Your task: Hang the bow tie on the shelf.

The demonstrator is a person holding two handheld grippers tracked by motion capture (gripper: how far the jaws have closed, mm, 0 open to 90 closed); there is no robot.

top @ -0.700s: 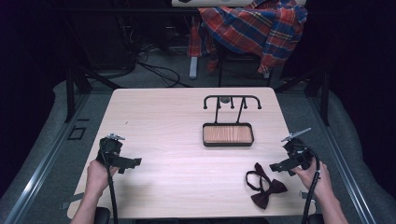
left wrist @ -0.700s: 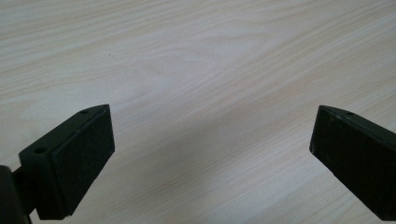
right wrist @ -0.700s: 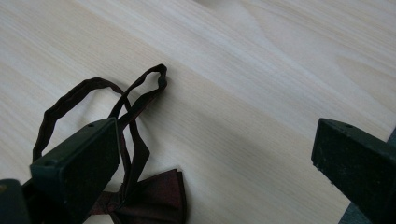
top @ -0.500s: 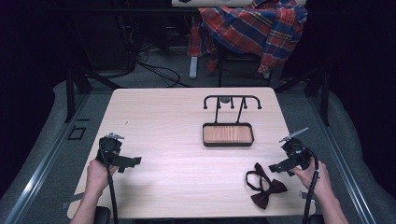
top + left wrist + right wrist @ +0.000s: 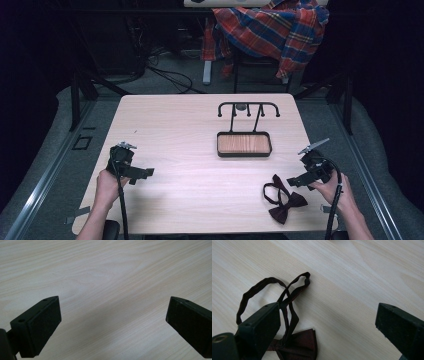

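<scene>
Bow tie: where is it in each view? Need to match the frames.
High view: the bow tie lies near the table's front right, just left of the right gripper, its strap loop toward the tray.
Left gripper view: not in it; bare wood between open jaws.
Right gripper view: lower left, bow tie partly behind the left jaw, strap loop above.
Shared landmark: the pale wood-grain table.

The table [image 5: 200, 150] is viewed from above its near side, facing forward and down. Its wood is seen close along each gripper's jaws. The bow tie [image 5: 282, 197] is shared by the high and right gripper views.
</scene>
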